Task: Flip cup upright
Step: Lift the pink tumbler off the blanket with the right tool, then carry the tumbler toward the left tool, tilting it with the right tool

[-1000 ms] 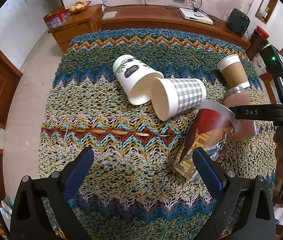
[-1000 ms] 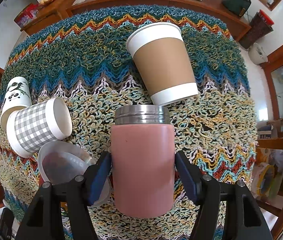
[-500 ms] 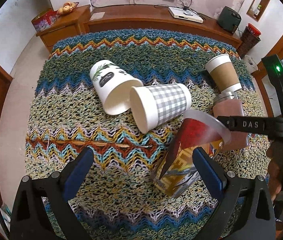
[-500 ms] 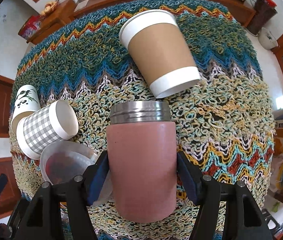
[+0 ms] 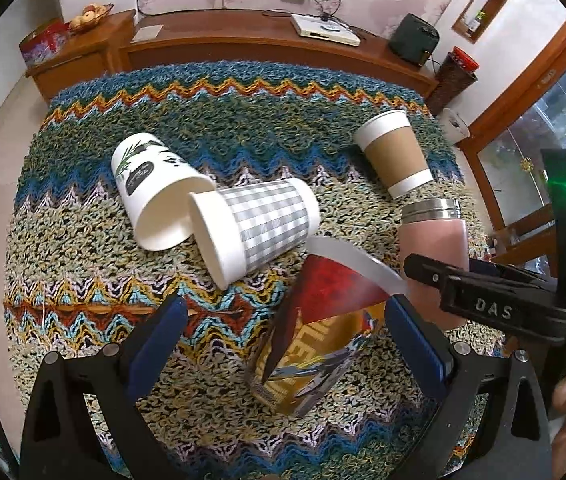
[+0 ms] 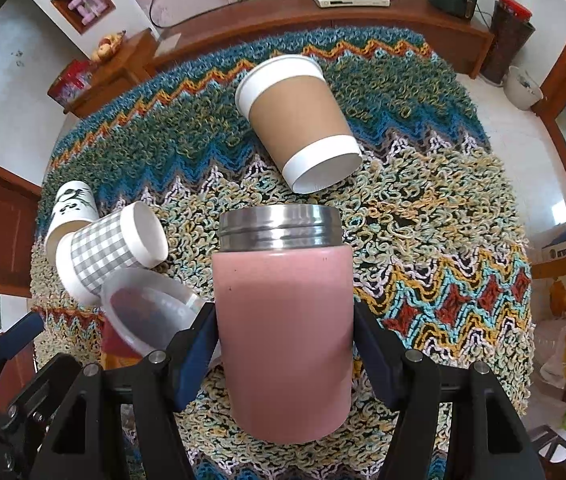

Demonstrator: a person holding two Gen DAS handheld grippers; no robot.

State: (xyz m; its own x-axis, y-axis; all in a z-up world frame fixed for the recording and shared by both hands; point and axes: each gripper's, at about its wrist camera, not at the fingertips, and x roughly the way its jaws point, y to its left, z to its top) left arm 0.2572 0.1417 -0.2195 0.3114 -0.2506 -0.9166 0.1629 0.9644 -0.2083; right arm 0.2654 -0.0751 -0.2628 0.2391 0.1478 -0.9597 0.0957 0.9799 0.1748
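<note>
A pink metal cup (image 6: 285, 332) with a steel rim sits between the fingers of my right gripper (image 6: 285, 346), which is shut on it; it now stands nearly upright, rim up. It also shows in the left wrist view (image 5: 435, 248), with the right gripper (image 5: 483, 300) across it. My left gripper (image 5: 283, 320) is open, and a printed cup with a clear lid (image 5: 315, 344) stands between its fingers without contact.
On the zigzag knitted cloth (image 5: 243, 128) lie a grey checked paper cup (image 5: 259, 228), a white leaf-print cup (image 5: 151, 184) and a brown sleeved cup (image 5: 397, 158). A wooden sideboard (image 5: 243, 40) runs behind the table.
The right gripper has tilted the pink cup toward upright and lifted the view. The left gripper has drawn back and moved closer to the printed cup.
</note>
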